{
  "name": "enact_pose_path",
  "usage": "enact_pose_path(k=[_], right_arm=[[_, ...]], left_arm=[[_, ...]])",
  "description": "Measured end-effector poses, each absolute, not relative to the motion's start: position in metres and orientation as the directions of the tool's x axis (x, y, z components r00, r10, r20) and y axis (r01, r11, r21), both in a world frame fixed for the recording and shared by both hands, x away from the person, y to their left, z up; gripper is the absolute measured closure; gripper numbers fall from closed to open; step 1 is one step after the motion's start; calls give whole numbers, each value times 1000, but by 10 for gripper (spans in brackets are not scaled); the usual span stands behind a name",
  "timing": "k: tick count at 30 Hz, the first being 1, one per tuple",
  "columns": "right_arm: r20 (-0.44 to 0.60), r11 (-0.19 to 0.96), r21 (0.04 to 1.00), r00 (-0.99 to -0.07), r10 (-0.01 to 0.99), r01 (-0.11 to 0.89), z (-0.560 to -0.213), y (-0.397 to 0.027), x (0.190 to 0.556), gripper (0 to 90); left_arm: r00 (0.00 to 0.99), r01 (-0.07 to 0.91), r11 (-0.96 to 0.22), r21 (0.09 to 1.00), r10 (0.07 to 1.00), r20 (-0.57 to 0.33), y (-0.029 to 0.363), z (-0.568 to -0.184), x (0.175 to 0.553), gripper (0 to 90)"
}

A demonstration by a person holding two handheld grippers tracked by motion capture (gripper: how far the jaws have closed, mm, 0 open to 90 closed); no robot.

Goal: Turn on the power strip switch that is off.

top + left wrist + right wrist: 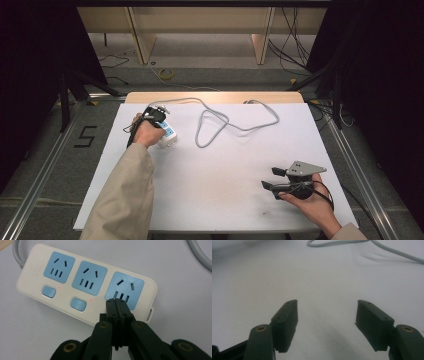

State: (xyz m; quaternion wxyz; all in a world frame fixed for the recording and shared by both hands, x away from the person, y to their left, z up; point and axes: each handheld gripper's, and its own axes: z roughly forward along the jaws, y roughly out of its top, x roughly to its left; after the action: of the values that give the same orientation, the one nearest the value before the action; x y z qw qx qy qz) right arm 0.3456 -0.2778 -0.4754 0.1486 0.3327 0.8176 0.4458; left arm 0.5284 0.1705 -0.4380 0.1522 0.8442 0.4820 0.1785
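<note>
Directly beneath the left gripper (117, 301) lies a white power strip (85, 282) with three blue sockets, resting flat on the white counter (225, 170) toward its far left. The jaws of that gripper are pressed together with nothing between them, their joined tip planted at the near edge of the end socket (125, 290) — right where that socket's own switch would sit, judging by the two blue rocker switches (48, 291) set below the other sockets, each with a small red light beside it. Whether the tip actually bears on a button cannot be told, since the jaws cover the spot.

The strip's long axis runs from upper left to lower right in the left gripper view, with its grey cord (235, 120) leaving the far end and looping across the counter toward the middle. In the high view the left hand (145, 131) hovers over the strip itself, while the right hand (312, 202) rests well apart at the near right corner. The right gripper (327, 322) holds its jaws spread wide over bare counter — gripping nothing.

Any push on that third switch looks like the left gripper's work: straight down, no sideways reach needed.
</note>
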Motion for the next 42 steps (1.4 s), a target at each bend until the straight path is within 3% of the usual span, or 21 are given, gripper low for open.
enact_pose_path(k=[42], right_arm=[[53, 382, 829, -736, 675, 410, -475, -277, 345, 350]], left_arm=[[466, 785, -491, 378, 870, 163, 168, -438, 530, 900]])
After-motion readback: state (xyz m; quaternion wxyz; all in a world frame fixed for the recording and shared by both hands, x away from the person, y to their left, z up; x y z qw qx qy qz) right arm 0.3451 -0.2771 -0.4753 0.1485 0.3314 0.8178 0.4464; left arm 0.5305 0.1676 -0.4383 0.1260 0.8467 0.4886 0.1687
